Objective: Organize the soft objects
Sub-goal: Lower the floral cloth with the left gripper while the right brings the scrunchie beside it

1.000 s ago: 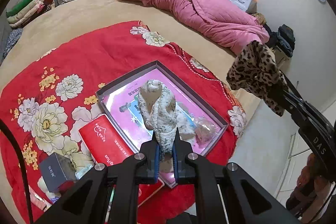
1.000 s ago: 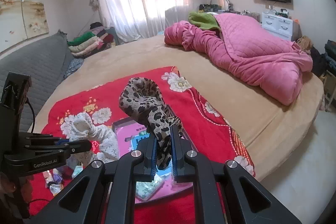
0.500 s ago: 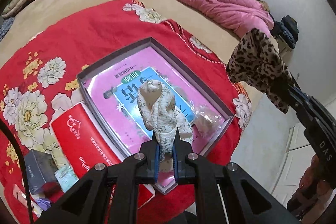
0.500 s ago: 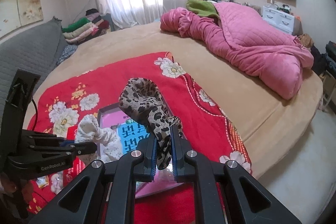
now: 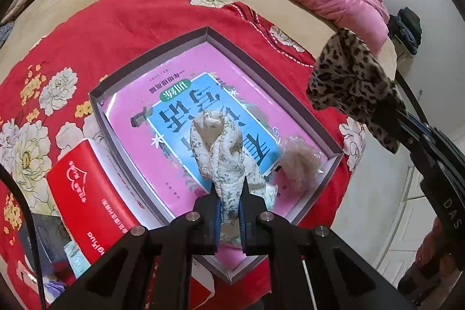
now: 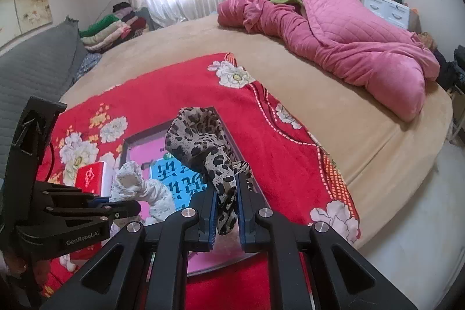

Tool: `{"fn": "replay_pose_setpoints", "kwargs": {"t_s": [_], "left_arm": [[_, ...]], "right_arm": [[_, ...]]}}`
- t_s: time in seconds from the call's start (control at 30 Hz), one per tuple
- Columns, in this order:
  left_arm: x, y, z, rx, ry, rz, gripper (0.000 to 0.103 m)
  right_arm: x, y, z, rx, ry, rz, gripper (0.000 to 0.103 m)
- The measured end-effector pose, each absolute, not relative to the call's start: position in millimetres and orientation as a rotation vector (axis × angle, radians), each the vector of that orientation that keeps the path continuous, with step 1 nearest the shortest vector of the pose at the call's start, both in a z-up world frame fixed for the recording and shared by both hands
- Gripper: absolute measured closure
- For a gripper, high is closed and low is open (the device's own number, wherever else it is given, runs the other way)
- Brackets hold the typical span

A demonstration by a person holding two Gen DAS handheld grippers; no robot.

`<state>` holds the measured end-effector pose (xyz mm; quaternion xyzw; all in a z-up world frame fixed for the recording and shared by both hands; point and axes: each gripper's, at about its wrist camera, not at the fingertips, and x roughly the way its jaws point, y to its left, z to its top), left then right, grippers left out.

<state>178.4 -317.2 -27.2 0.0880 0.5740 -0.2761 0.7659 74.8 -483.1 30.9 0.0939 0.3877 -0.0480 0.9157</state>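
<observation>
My left gripper (image 5: 229,211) is shut on a white floral cloth (image 5: 218,147) and holds it over the open grey box (image 5: 209,32) with a pink and blue book inside. My right gripper (image 6: 226,211) is shut on a leopard-print cloth (image 6: 197,138), held above the box's right side; that cloth also shows in the left wrist view (image 5: 345,77). The floral cloth appears in the right wrist view (image 6: 136,185) in the left gripper (image 6: 128,207). A pale crumpled soft item (image 5: 299,161) lies in the box's near right corner.
The box sits on a red floral blanket (image 5: 87,28) on a tan bed (image 6: 319,98). A red packet (image 5: 87,193) lies left of the box. A pink quilt (image 6: 348,39) is heaped at the far side. The bed edge and floor are to the right.
Both grippers have moved lower and closer over the box, each still holding its cloth. The box fills more of the left wrist view.
</observation>
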Motion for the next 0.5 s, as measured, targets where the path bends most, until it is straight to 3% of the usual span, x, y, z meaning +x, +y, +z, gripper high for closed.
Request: {"fn": "replay_pose_setpoints", "kwargs": {"t_s": [0.5], "left_arm": [[174.5, -317.5, -40.6, 0.251, 1.260, -0.602, 0.093]], "right_arm": [[113.9, -471.5, -13.9, 0.150, 0.898, -0.090, 0.091]]}}
